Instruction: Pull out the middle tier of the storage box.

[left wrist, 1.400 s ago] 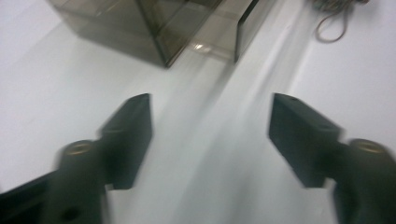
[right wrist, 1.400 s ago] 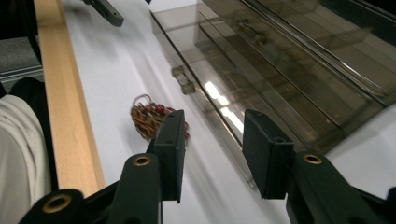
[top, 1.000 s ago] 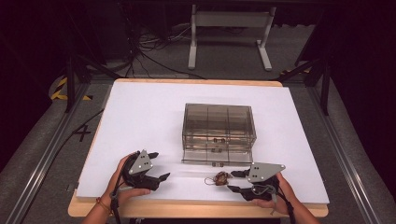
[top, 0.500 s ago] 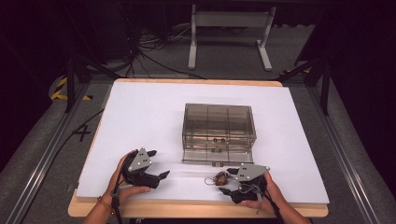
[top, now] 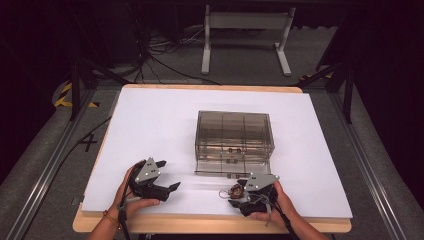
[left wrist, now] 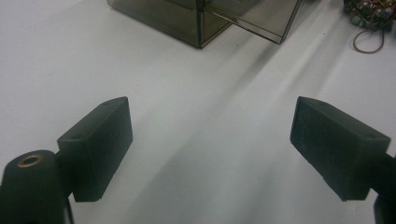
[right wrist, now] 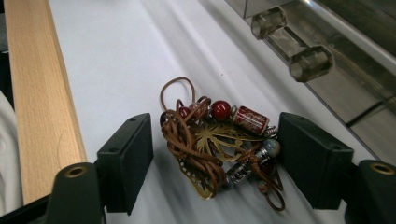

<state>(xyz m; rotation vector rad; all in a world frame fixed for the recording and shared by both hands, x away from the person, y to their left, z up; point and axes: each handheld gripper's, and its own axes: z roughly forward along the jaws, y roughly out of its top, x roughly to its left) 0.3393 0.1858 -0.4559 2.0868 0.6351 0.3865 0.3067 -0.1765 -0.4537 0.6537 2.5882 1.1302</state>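
Observation:
A tangled necklace of brown cord, red beads and a gold leaf pendant lies on the white table near its front edge. My right gripper sits low over the necklace with one pad on each side. Its jaws have just been opening, and a gap shows between the left pad and the cord. A smoky clear box stands mid-table, and its lower drawer is pulled out toward me. My left gripper rests open at the front left with nothing between its pads.
The drawer's two clear knobs sit just beyond the necklace. The table's wooden front edge runs close beside my right gripper. The box corner and the necklace lie ahead of my left gripper.
My right gripper has moved left and down to the necklace, and its jaws now stand wider around it. The left gripper has stayed where it was.

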